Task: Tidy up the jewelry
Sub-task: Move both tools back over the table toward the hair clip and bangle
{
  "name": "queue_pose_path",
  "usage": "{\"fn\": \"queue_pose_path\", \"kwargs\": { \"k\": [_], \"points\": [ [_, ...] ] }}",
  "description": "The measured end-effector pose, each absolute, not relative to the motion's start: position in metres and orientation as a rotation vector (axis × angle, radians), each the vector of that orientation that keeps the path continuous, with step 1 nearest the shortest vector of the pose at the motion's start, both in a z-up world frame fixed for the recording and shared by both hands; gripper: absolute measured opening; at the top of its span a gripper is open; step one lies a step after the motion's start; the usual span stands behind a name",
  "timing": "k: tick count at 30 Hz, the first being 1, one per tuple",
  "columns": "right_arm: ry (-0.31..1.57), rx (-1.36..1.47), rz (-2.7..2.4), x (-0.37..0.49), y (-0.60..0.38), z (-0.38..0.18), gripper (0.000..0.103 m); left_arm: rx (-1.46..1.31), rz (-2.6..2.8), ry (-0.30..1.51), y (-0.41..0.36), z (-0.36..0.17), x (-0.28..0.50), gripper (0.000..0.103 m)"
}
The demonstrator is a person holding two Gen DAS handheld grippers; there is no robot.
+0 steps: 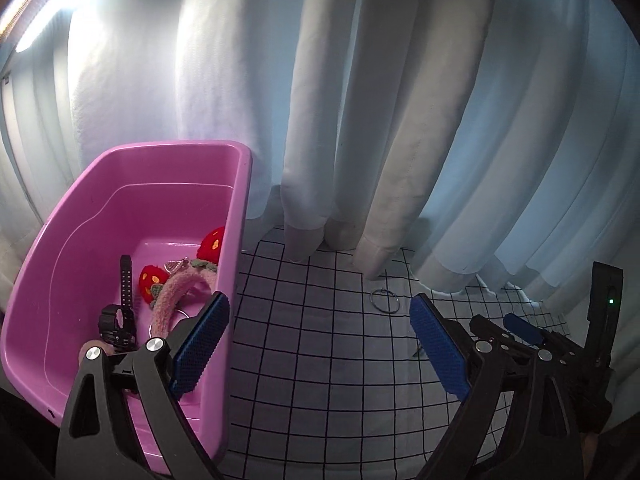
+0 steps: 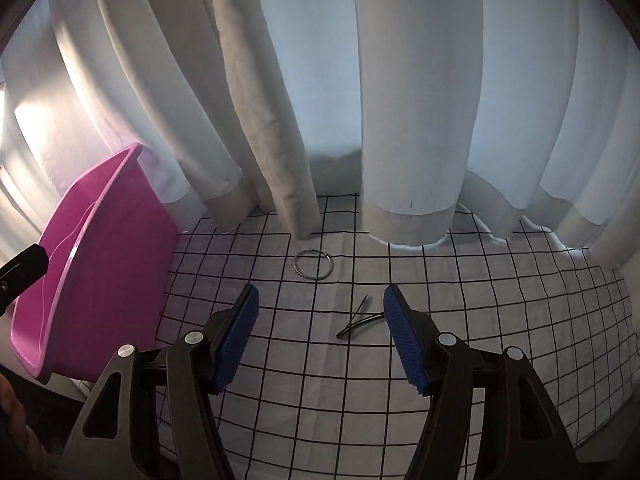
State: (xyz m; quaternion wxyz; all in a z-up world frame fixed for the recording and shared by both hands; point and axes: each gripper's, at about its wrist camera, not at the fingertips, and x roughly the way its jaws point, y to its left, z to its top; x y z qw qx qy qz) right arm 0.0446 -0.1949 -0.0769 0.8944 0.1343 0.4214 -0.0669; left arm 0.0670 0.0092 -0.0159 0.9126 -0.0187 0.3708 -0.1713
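A pink plastic bin stands at the left on a grid-patterned cloth; it also shows in the right wrist view. Inside lie a black watch, a pink fuzzy headband with red strawberries and a small silver piece. A thin metal ring lies on the cloth near the curtain, also in the left wrist view. A dark hair clip lies close to my right gripper's right finger. My left gripper is open and empty beside the bin. My right gripper is open and empty, low over the cloth.
White curtains hang along the back edge of the cloth, their hems resting on it. The right gripper's body shows at the right of the left wrist view. The left gripper's edge shows at the left of the right wrist view.
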Motion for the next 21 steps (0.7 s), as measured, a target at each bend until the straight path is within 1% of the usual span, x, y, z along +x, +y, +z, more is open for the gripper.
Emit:
{"fn": "queue_pose_path", "kwargs": {
  "k": [8,15,21],
  "points": [
    [0.973,0.336,-0.197,0.047,-0.216,-0.146,0.062,0.054,-0.415,0.817,-0.052,-0.057,0.079,0.090],
    [1.013,0.345,-0.199,0.071,-0.213,-0.180,0.062,0.064,-0.389,0.893,-0.076,-0.099,0.109,0.090],
    [1.051,0.345,-0.216,0.091,-0.212,-0.202,0.062,0.070,-0.365,0.927,-0.085,-0.122,0.134,0.090]
  ]
}}
